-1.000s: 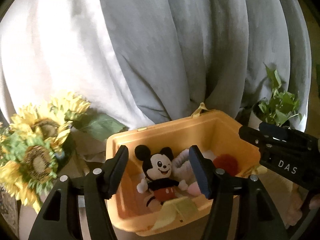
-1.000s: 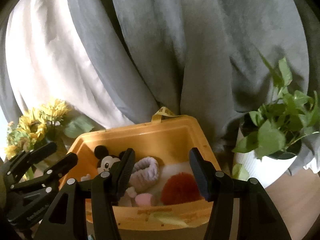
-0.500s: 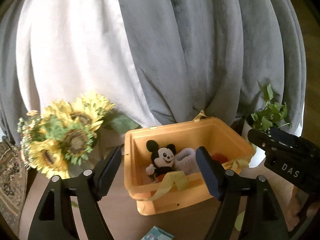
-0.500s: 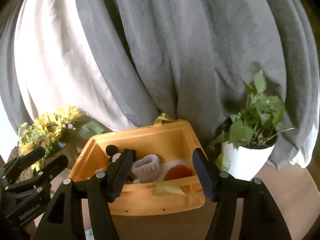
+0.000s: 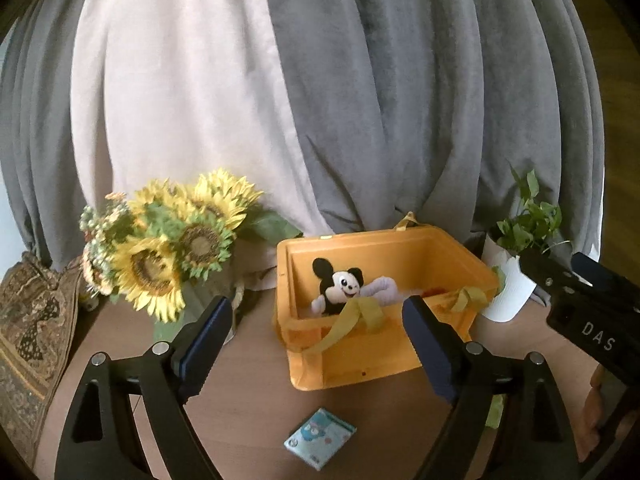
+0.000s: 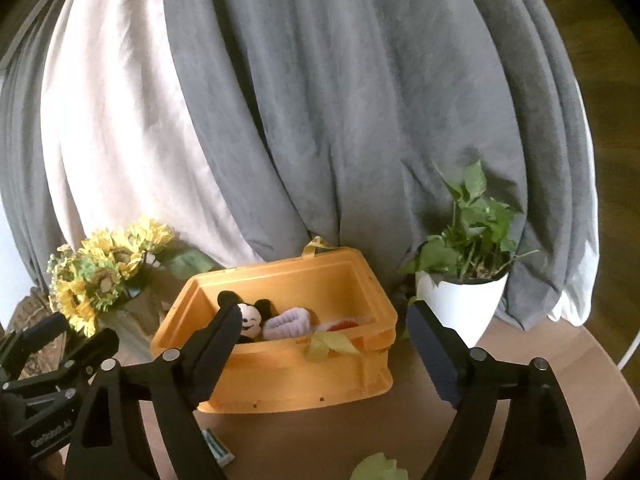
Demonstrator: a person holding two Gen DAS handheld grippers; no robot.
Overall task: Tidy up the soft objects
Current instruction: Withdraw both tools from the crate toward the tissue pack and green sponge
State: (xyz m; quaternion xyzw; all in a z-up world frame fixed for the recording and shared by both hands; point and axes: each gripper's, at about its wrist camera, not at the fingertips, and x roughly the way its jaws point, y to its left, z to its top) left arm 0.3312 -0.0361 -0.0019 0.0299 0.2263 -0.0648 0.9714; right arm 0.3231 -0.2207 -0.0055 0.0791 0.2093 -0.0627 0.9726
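An orange bin point(image 5: 360, 356) point(image 6: 280, 380) stands on the round wooden table. Inside it lie a black-and-white mouse plush point(image 5: 340, 286) point(image 6: 250, 318), a lilac fuzzy band point(image 5: 382, 290) point(image 6: 290, 322) and a red fluffy item point(image 5: 434, 291) point(image 6: 346, 325). A yellow strap point(image 5: 352, 320) hangs over its front rim. My left gripper point(image 5: 316, 316) and right gripper point(image 6: 323, 316) hover short of the bin, side by side. Their jaws are opening wide, with nothing between the pads.
Sunflowers point(image 5: 172, 244) stand left of the bin and a white potted plant point(image 6: 464, 296) right of it. Grey and white curtains hang behind. A small printed packet point(image 5: 320, 438) and a pale green scrap point(image 6: 378, 468) lie on the table in front. A patterned cloth point(image 5: 28, 340) lies far left.
Both grippers have pulled back from the bin and risen a little, and their jaws have spread wider. The packet and more of the table have come into view.
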